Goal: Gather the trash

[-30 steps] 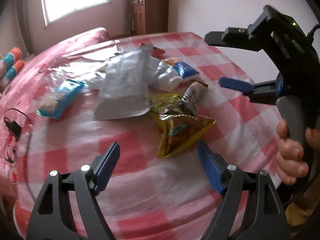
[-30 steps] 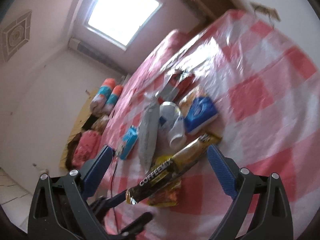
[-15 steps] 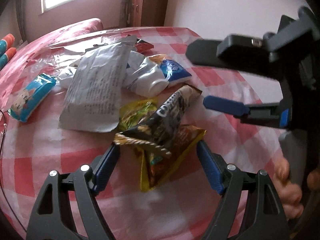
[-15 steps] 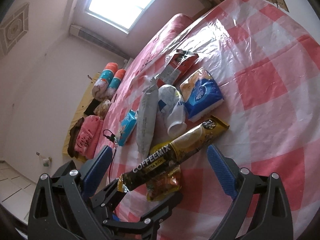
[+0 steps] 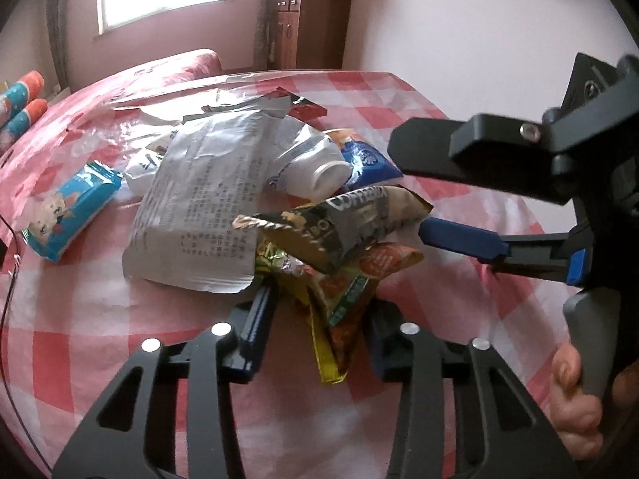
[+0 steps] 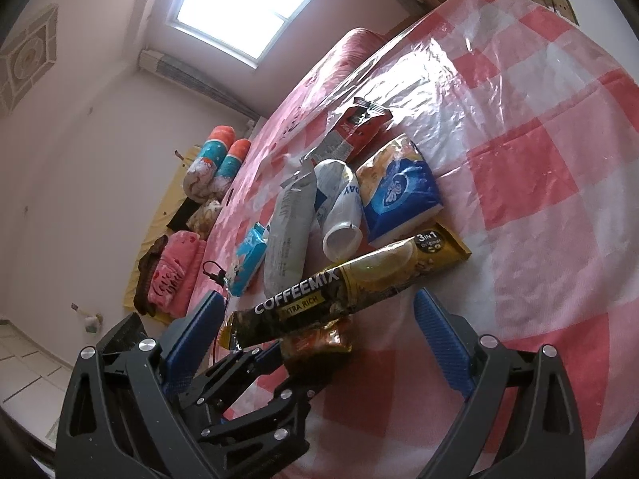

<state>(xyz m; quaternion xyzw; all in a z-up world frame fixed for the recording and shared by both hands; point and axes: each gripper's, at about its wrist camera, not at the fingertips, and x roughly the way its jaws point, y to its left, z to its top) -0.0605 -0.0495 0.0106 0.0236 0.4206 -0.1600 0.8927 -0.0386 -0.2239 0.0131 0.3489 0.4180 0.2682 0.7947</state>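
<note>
Since a second ago your left gripper (image 5: 319, 315) has pushed in across the checked cloth (image 5: 459, 223) and narrowed its jaws around the yellow snack wrapper (image 5: 339, 291), which now sits pinched, or very nearly, between the blue pads, so the first piece of trash looks about ready to lift. Your right gripper (image 6: 319, 331) hangs spread wide just above the Coffeemix sachet (image 6: 351, 283), which lies across the wrapper and may drag up with it. Beyond these the silver bag (image 5: 199, 203), white bottle (image 5: 315, 167), blue pack (image 5: 367, 159) and red sachet (image 5: 305, 109) wait untouched, with the blue wafer pack (image 5: 68, 209) off to the left.
</note>
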